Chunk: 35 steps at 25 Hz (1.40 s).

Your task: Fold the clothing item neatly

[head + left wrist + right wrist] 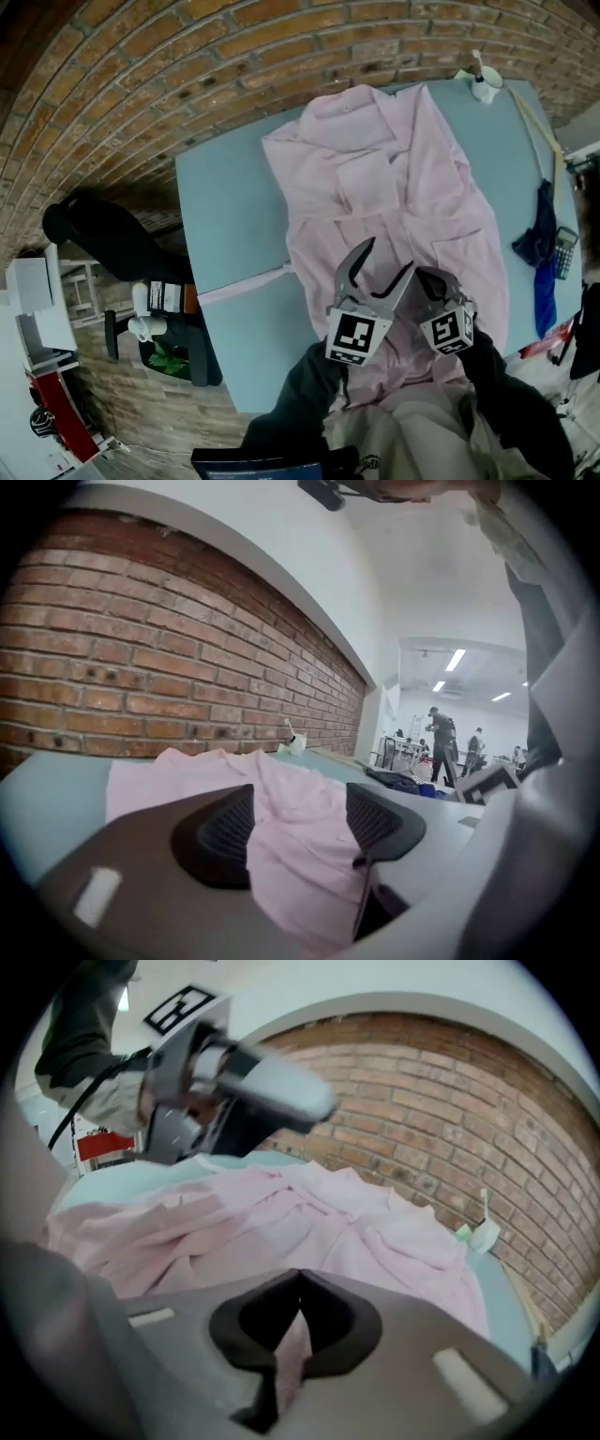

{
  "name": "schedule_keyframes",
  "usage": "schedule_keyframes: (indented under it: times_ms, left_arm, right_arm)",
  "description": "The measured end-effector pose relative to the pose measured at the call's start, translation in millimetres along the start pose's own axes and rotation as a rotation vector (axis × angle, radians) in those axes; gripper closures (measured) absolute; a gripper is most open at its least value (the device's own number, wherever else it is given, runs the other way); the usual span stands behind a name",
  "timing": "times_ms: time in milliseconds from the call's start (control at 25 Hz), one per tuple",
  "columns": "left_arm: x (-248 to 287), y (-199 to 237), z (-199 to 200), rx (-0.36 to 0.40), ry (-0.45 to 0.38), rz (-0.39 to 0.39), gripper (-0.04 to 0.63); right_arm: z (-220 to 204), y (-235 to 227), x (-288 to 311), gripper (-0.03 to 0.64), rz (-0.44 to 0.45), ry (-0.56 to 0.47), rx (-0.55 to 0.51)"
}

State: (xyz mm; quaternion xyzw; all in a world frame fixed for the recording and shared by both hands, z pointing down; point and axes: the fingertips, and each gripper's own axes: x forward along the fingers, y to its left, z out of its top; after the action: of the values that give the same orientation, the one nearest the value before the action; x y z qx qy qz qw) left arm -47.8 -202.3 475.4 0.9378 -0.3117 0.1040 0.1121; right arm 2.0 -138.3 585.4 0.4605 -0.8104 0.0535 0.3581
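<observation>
A pale pink shirt (pixel 394 178) lies spread and rumpled on the light blue table (pixel 225 216), collar toward the brick wall. My left gripper (pixel 382 264) hovers over the shirt's near part with its jaws open. In the left gripper view (pixel 300 822) pink fabric (pixel 300 855) shows in the gap between the pads, and they do not press on it. Close beside it on the right, my right gripper (pixel 433 279) is shut on a fold of the shirt's near edge. The right gripper view (pixel 298 1288) shows that thin strip of pink cloth (pixel 292 1354) pinched between the pads.
A white cup (pixel 485 86) stands at the table's far right corner. A dark blue cloth (pixel 542 244) and a calculator (pixel 565 251) lie along the right edge. A black chair (pixel 112 239) stands left of the table. People (pixel 441 738) stand far behind.
</observation>
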Motion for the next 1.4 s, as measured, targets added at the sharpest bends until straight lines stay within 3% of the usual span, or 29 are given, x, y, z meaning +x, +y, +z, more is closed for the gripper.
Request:
schedule_keyframes:
  times_ms: [160,280,360,560,680,840,960,1080,1280,1400]
  left_arm:
    - [-81.7,-0.9,-40.8,-0.081,0.027,0.19,0.443]
    - [-144.8,-8.0,-86.1,-0.206,0.086,0.316,0.525]
    - [-177.8,-17.0,-119.3,-0.266,0.149,0.368,0.526]
    - [-250.6,-57.2,-174.8,-0.312,0.269,0.478,0.44]
    - [-277.8,-82.6,-196.7,-0.347,0.296,0.551,0.388]
    - [-303.5,-114.9,-226.2,-0.424,0.306,0.68,0.258]
    - [-318.1,-135.5,-243.0,-0.517,0.245,0.767,0.216]
    - [-323.1,-143.4,-246.7,-0.535,0.207,0.825,0.21]
    - [-340.6,-157.8,-279.3,-0.725,0.187,0.952,0.172]
    - [-355.9,-150.9,-288.4,-0.81,0.109,0.968,0.161]
  right_arm:
    - [18.6,-27.0,-63.5,0.615,-0.092,-0.131,0.07]
    - [-12.0,-30.5,-120.4,0.615,-0.073,-0.091,0.195]
    - [-53.9,-30.6,-154.7,0.615,-0.086,-0.032,0.305]
    - [-171.7,-11.4,-238.8,0.615,-0.201,0.088,0.476]
    - [-222.4,5.0,-271.4,0.615,-0.209,0.11,0.589]
    - [-246.6,18.1,-290.1,0.51,-0.205,0.044,0.666]
    - [-263.6,26.4,-297.2,0.448,-0.143,0.03,0.718]
    - [-281.4,37.7,-293.7,0.445,-0.017,0.023,0.839]
    - [-288.4,40.7,-301.7,0.445,0.079,0.029,0.891]
    - [-290.1,49.0,-297.9,0.445,0.129,0.038,0.941]
